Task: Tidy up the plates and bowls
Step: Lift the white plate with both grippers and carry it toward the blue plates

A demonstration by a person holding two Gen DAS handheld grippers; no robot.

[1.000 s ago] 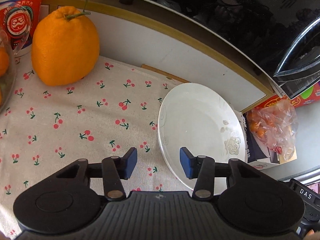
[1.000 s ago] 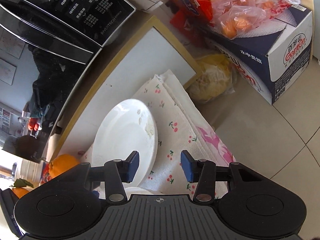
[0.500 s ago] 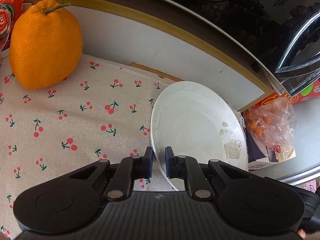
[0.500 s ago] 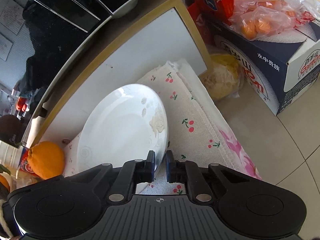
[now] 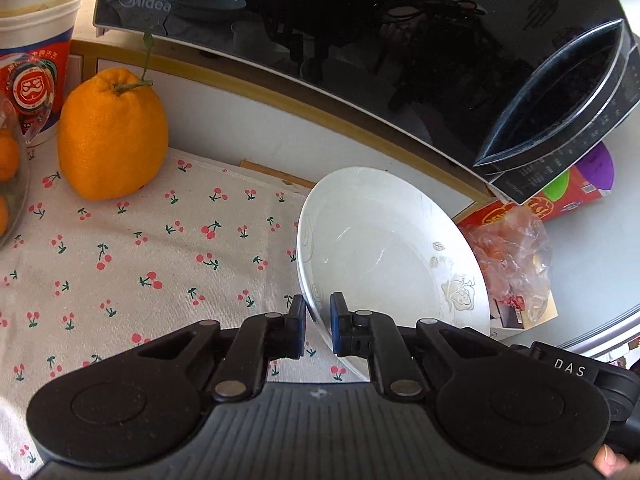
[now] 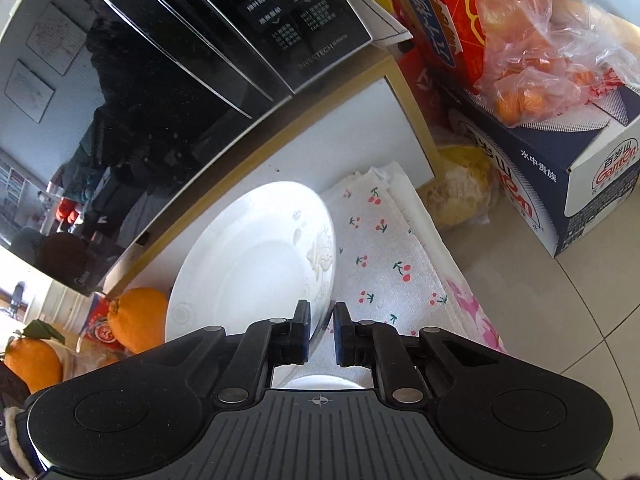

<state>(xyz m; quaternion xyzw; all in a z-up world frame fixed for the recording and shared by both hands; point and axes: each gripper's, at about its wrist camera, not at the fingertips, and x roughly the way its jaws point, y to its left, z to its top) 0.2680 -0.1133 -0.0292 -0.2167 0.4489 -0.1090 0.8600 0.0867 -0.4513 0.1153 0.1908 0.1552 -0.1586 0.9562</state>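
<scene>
A white plate (image 5: 384, 248) with a pale rose pattern is held tilted above the cherry-print cloth (image 5: 132, 264). My left gripper (image 5: 318, 330) is shut on the plate's near left rim. In the right wrist view the same plate (image 6: 248, 268) is gripped on its right rim by my right gripper (image 6: 322, 334), also shut on it. Part of another white dish (image 6: 320, 382) shows just below the right gripper's fingers, mostly hidden.
A black microwave (image 5: 400, 48) stands right behind the plate on a white shelf. A large orange (image 5: 110, 136) and a paper cup (image 5: 36, 52) are at the left. A blue box (image 6: 560, 184) with a bag of oranges (image 6: 536, 48) stands to the right on the tiled floor.
Both grippers closed on opposite rims of the plate, and the plate has risen off the cloth and tilted.
</scene>
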